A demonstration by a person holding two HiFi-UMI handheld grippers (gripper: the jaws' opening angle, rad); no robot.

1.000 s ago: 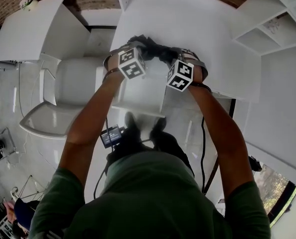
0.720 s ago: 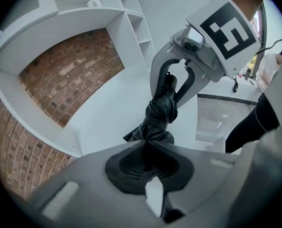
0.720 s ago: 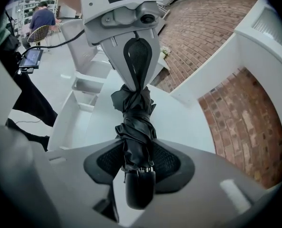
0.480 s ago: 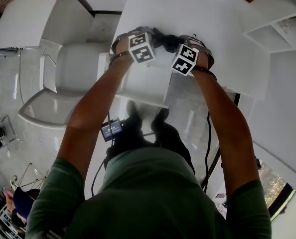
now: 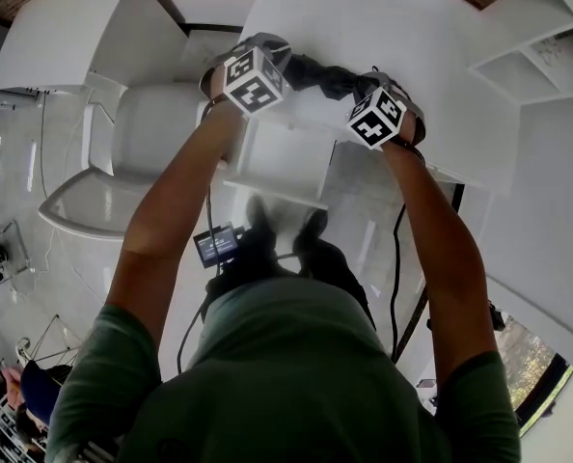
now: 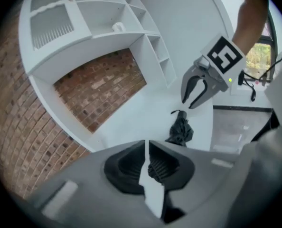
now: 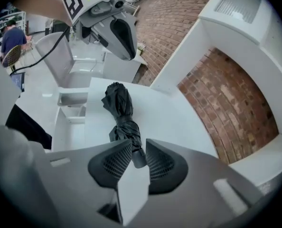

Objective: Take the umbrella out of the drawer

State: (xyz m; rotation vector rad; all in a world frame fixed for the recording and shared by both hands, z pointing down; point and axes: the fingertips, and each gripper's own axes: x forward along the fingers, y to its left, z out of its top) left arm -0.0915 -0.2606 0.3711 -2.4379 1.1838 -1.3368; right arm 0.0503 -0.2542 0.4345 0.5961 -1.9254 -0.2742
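A black folded umbrella (image 5: 320,73) lies lengthwise on the white desk top (image 5: 412,27), between my two grippers. My right gripper (image 7: 138,148) is closing, and the umbrella's (image 7: 119,110) grey handle end sits between its pads, which touch it. My left gripper (image 6: 147,146) is shut just above the umbrella's (image 6: 180,129) other end, with only a thin slit of white desk showing between its fingers. In the right gripper view the left gripper (image 7: 124,46) hangs above the umbrella's far tip. The open white drawer (image 5: 282,162) is below my hands.
A white chair (image 5: 142,152) stands left of the drawer. White shelving (image 5: 528,56) rises at the desk's right, and a brick wall (image 6: 98,94) runs behind the desk. A dark cable (image 5: 395,258) hangs by my right arm.
Both hands have moved away from the drawer toward the desk top and spread apart. The umbrella, bunched between them a second ago, now stretches out between the grippers.
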